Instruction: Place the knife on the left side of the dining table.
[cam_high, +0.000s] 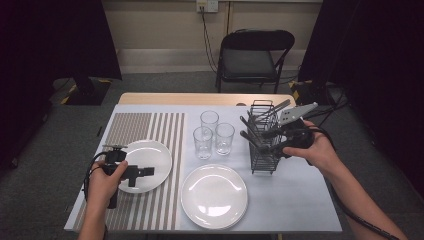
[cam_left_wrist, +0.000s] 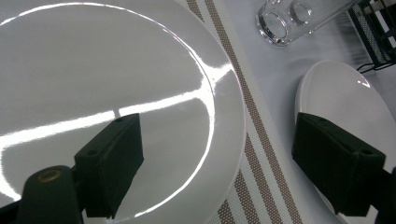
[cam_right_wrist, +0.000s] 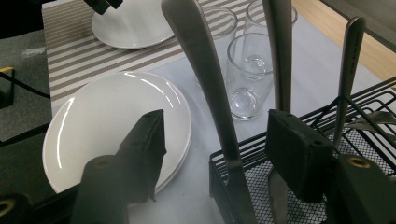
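Cutlery handle: long silver metal cutlery handle (cam_right_wrist: 210, 93) stands in the black wire mesh caddy (cam_high: 264, 145), right of the three clear glasses (cam_high: 214, 134).
Right gripper (cam_right_wrist: 212, 140): jaws spread around this handle, not pressing.
Left gripper (cam_left_wrist: 217, 154): jaws spread over the left round white plate (cam_high: 150, 162).

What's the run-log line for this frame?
left gripper: open, over plate | right gripper: open, astride utensil handle in black caddy | held: nothing
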